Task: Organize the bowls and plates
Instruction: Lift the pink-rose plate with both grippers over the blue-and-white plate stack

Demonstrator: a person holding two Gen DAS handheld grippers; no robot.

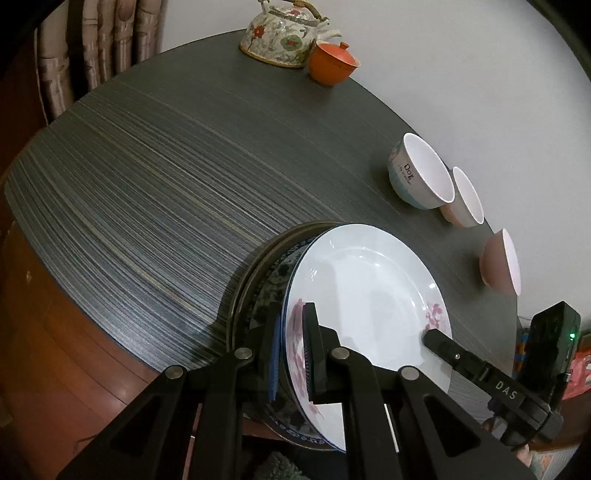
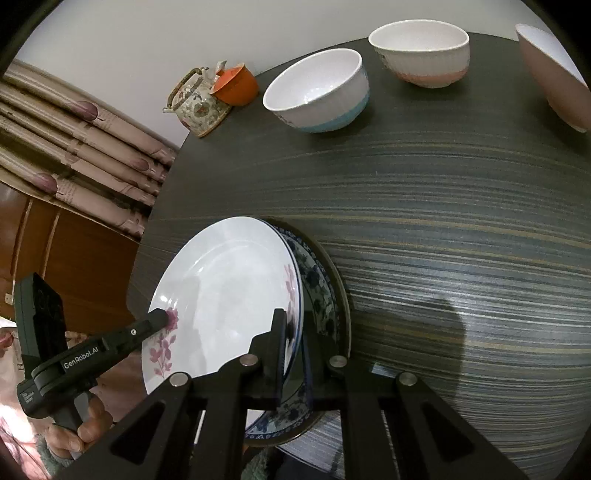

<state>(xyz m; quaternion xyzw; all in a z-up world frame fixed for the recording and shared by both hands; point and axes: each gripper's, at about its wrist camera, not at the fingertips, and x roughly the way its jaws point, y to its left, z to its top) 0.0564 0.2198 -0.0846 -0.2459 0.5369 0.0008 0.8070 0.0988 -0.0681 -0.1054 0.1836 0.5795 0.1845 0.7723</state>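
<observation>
Both tongs are clamped on one white plate with pink flowers (image 1: 369, 280), one at each side of its rim. The left tongs (image 1: 291, 350) pinch the rim low in the left wrist view; the right tongs (image 2: 293, 354) pinch the opposite rim low in the right wrist view. The plate faces up, tilted slightly, directly above a blue-patterned plate (image 2: 317, 295) that sits in a dark-rimmed plate (image 2: 341, 288) on the striped desk (image 1: 147, 184); whether white and blue plates touch I cannot tell. No long axis here, it's round.

The left view has the bowls along the right edge: a white bowl with a blue base (image 1: 421, 173), a white bowl with a pink base (image 1: 465, 199), and a brownish-pink bowl (image 1: 500, 264), plus a floral teapot (image 1: 284, 33) and orange lidded cup (image 1: 332, 62) at the top. Only the right view shows the bowls' empty insides, and a hand (image 2: 83, 424) gripping the left tool's handle at lower left
</observation>
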